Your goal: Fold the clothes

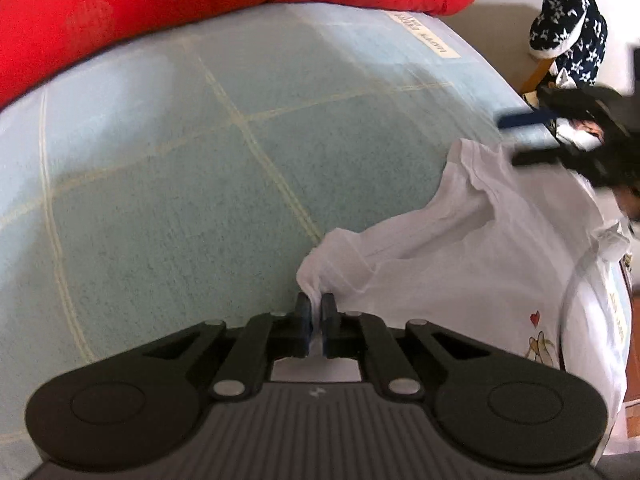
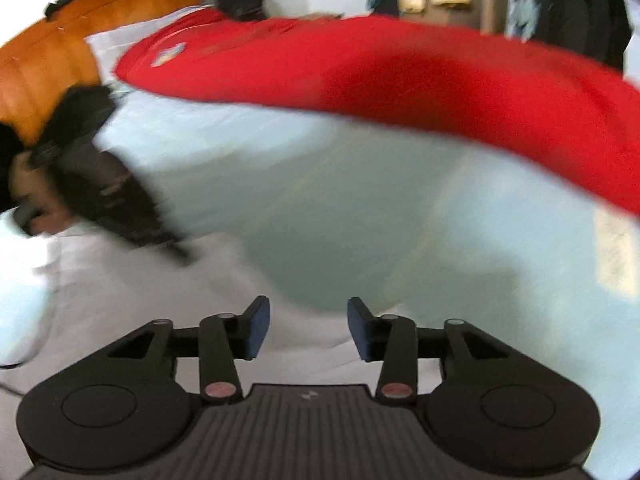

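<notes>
The left claw [image 1: 316, 314] is clamped shut on a bunched corner of the white T-shirt [image 1: 500, 264], the cloth pinched between its blue pads and trailing up and to the right from them. From there the shirt spreads in loose folds across the right-hand side of the bed [image 1: 180, 168], over the pale blue-green checked cover; a small printed motif with a red heart shows near its lower right edge. The right claw [image 2: 308, 328] stands open with nothing between its pads, hanging over the near edge of the white cloth. In the left wrist view it appears blurred at the shirt's far side, just above the fabric.

The shirt looks light, thin and completely limp, so it will likely sag and crease wherever it is not supported and will follow a pull from one corner only by dragging. A pinch on a hem, shoulder seam or corner, where the cloth is doubled, should hold better than a grab at the flat middle. With one corner already taken, the matching corner on the other side seems the sensible hold for the free claw.

Both claws point steeply down at the bed. A red garment [image 2: 360, 76] lies beyond, across the far part of the cover.
</notes>
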